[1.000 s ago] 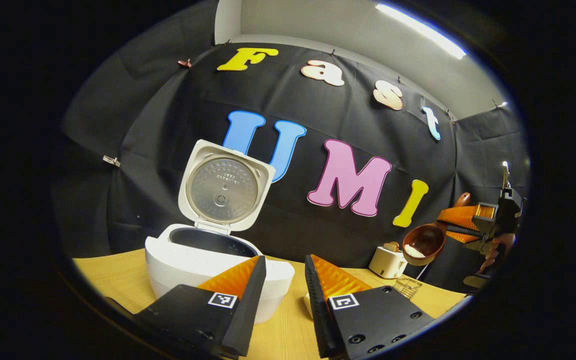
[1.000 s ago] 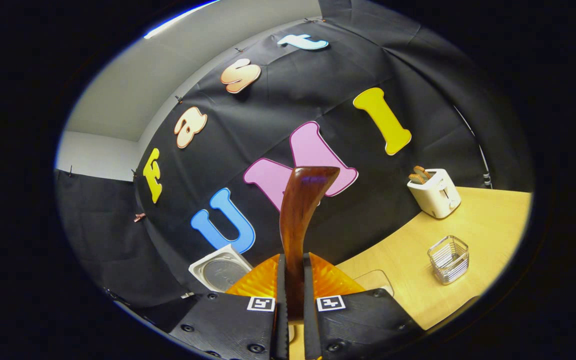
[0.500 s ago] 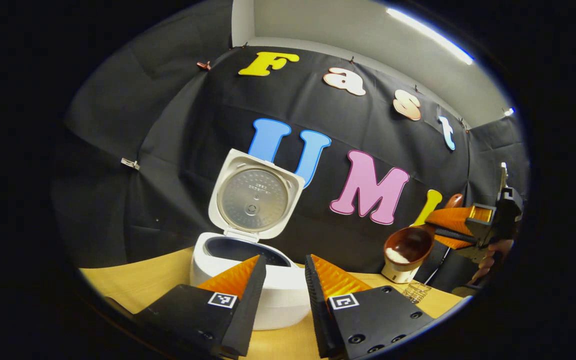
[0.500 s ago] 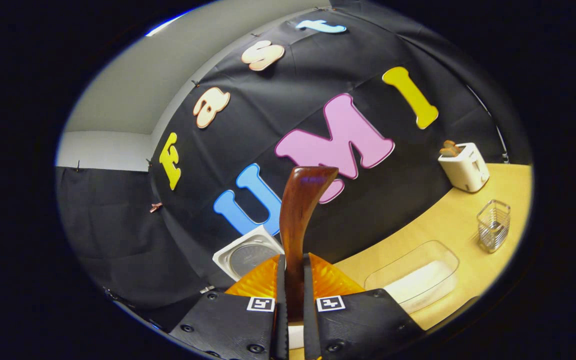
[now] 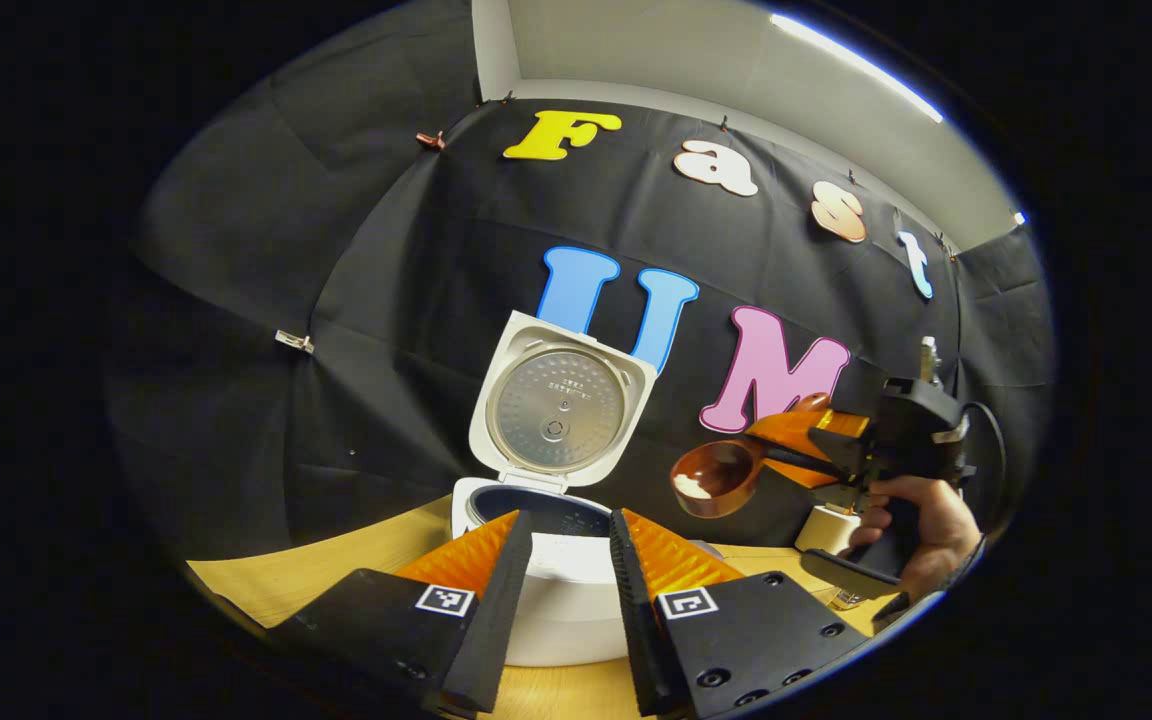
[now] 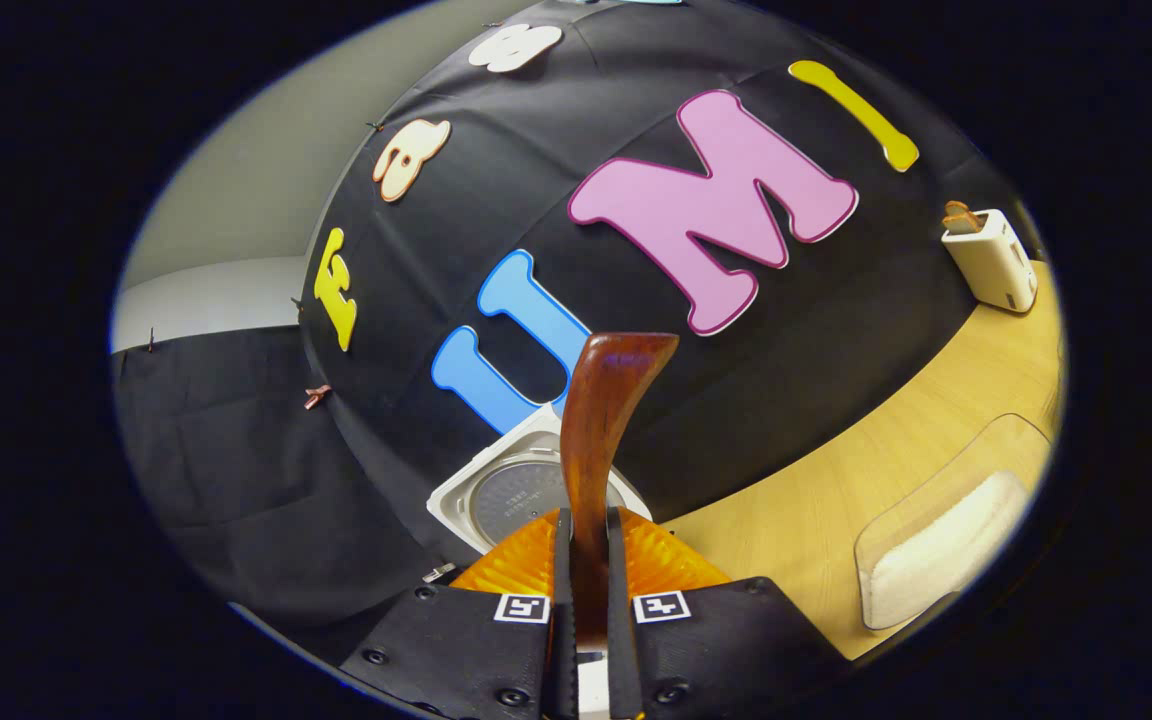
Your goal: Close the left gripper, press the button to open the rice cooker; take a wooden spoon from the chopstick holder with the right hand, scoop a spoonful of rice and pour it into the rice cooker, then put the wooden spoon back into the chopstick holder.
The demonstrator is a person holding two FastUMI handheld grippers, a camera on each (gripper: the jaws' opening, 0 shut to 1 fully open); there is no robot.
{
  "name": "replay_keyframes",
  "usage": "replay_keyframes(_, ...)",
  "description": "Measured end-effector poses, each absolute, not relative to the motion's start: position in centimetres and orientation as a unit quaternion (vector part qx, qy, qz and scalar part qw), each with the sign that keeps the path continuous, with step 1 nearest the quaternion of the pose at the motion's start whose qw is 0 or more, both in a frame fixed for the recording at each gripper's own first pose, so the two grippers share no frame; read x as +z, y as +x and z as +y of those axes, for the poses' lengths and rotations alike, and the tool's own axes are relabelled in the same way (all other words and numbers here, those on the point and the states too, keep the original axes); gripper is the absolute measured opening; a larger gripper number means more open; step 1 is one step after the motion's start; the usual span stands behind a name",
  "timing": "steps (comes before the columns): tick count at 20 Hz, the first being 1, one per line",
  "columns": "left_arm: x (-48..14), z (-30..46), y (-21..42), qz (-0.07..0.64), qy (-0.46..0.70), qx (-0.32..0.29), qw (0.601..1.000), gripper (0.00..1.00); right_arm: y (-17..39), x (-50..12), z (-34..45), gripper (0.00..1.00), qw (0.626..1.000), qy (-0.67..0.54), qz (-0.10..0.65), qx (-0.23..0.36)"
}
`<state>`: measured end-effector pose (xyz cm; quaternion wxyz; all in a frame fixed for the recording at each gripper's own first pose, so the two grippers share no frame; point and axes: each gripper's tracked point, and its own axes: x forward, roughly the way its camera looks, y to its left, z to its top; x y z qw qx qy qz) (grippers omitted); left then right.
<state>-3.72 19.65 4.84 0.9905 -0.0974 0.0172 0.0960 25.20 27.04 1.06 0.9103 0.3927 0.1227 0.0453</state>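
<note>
The wooden spoon (image 5: 726, 472) hangs in the air to the right of the rice cooker (image 5: 556, 590), its bowl holding a little white rice and level with the raised lid (image 5: 558, 408). The right gripper (image 6: 583, 560) pinches the spoon's handle between both fingers; a hand (image 5: 921, 530) grips its body. The cooker stands open near the back edge of the tabletop (image 5: 336, 560), dark pot showing. The left gripper (image 5: 566, 570) hovers just before the cooker, fingers spread with nothing between them. A clear rice container (image 6: 946, 540) lies toward the tabletop's right side, a toaster (image 6: 991, 255) at the back right corner.
</note>
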Motion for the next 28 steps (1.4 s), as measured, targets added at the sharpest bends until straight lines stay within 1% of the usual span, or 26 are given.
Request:
replay_keyframes(6,4.5,20.5,-3.3,0.006,-0.114,0.102,0.988,0.52,30.5,-2.6,31.5,0.16,0.928,0.328,0.154,0.089)
replay_keyframes(9,4.5,21.0,-3.2,0.006,-0.117,0.109,0.987,0.52,31.8,-2.7,32.8,0.16,0.935,0.300,0.155,0.106)
replay_keyframes(12,4.1,21.3,-3.1,0.008,-0.128,0.107,0.986,0.52,32.8,-2.7,33.2,0.15,0.947,0.259,0.154,0.110)
replay_keyframes(15,3.7,22.1,-2.9,0.013,-0.136,0.111,0.984,0.52,33.2,-2.7,34.3,0.15,0.954,0.219,0.160,0.126)
replay_keyframes(19,3.7,22.6,-3.1,0.013,-0.147,0.115,0.982,0.53,33.0,-3.4,36.0,0.15,0.967,0.125,0.162,0.155)
replay_keyframes(21,3.6,22.9,-3.2,0.012,-0.147,0.119,0.982,0.53,32.7,-3.4,37.1,0.15,0.969,0.086,0.154,0.173)
replay_keyframes(28,3.6,23.5,-3.4,0.014,-0.148,0.125,0.981,0.52,32.1,-2.6,38.8,0.15,0.972,-0.025,0.117,0.203)
